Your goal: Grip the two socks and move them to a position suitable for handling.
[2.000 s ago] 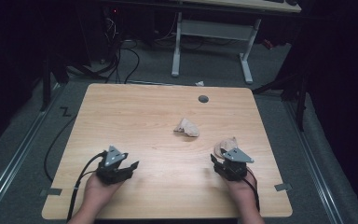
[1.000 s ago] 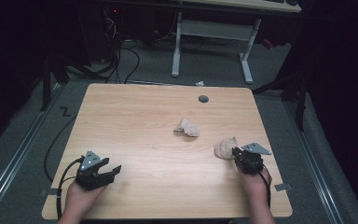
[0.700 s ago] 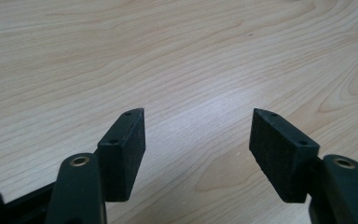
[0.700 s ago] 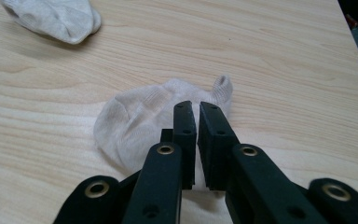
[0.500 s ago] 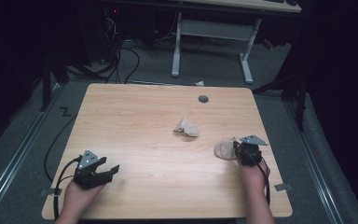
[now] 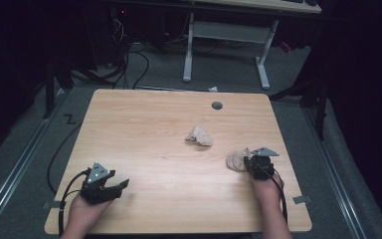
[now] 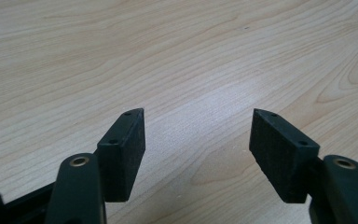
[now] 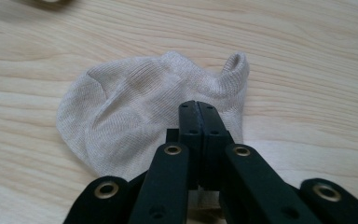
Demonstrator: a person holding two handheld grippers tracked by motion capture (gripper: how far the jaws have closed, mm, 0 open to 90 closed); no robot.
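Your right gripper (image 8: 199,109) had its jaws pressed together over the near edge of the beige knitted sock (image 8: 135,112); whether they pinched fabric was unclear. The sock lay just ahead. Your left gripper (image 7: 196,135), spread, sat well apart.

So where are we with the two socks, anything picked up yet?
Nothing looks finished. In hand: the right gripper has its jaws closed over the near sock, which lies on the table; whether fabric is pinched, I can't tell. Left: the far sock sits untouched mid-table, and the left gripper is open above bare wood.
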